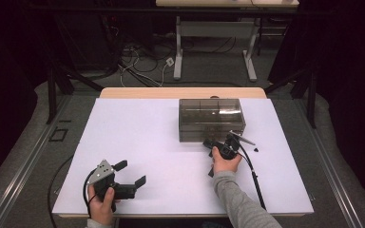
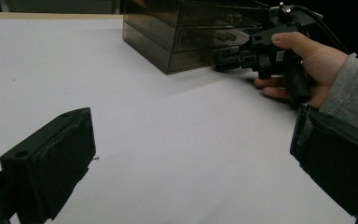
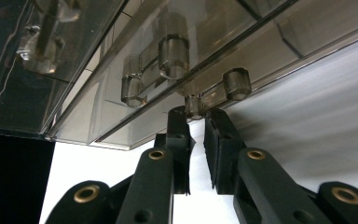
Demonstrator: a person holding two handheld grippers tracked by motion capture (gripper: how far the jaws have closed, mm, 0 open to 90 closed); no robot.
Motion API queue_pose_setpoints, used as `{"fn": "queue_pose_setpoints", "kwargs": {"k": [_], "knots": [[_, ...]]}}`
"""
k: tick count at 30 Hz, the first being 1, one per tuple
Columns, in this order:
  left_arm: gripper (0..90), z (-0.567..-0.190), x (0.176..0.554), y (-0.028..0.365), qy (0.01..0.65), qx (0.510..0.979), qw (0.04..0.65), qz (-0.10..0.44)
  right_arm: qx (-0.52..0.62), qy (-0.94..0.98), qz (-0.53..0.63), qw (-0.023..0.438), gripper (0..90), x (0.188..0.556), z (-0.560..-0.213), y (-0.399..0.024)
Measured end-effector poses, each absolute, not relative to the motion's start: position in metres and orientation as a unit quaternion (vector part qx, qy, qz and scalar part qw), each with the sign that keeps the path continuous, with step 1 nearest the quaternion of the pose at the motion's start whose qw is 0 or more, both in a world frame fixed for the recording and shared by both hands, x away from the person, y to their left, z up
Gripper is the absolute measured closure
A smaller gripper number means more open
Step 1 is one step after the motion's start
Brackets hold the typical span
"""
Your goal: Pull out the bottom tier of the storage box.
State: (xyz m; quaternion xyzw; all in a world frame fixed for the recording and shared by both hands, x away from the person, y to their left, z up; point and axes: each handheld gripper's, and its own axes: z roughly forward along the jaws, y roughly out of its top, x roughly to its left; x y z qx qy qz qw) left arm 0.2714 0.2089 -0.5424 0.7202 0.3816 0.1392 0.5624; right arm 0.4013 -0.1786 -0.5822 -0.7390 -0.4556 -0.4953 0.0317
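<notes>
One white rectangular table top (image 1: 138, 142) carries everything here. On its far right half stands one smoked, see-through plastic drawer chest (image 1: 211, 118), a box whose long axis runs left to right across the table; its drawer fronts face the near edge, toward the person. In the left gripper view the chest (image 2: 186, 32) shows three drawers stacked one above another. The right gripper view shows four small clear round knobs on those fronts, and the lowest knob (image 3: 194, 105) sits at the tips of the right gripper (image 3: 196, 122).

Two hand-held black grippers are at work. The right gripper (image 1: 217, 144) lies low against the chest's front, pointing away from the person, its jaws drawn narrow with the lowest knob between the pads; a slim gap still runs between the jaws below it. The left gripper (image 1: 129, 173) rests well apart from the chest at the near left corner, pointing right, its jaws spread wide and holding nothing.
</notes>
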Motion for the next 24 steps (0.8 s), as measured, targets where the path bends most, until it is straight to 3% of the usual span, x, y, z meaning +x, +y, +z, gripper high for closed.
{"fn": "queue_pose_setpoints", "kwargs": {"k": [9, 11, 19, 24], "knots": [[0.3, -0.5423, 0.2713, 0.2090, 0.381, 0.720, 0.562, 0.141, -0.742, -0.456, -0.491, 0.035, 80.7, 0.3998, -0.5812, -0.1786], [0.4, -0.5425, 0.2710, 0.2088, 0.384, 0.719, 0.563, 0.139, -0.744, -0.460, -0.482, 0.056, 90.0, 0.3994, -0.5810, -0.1785], [0.4, -0.5423, 0.2715, 0.2084, 0.379, 0.722, 0.561, 0.142, -0.743, -0.465, -0.480, 0.049, 90.0, 0.3965, -0.5779, -0.1782], [0.4, -0.5425, 0.2716, 0.2080, 0.380, 0.721, 0.562, 0.141, -0.742, -0.463, -0.483, 0.038, 82.5, 0.3959, -0.5767, -0.1790]]}}
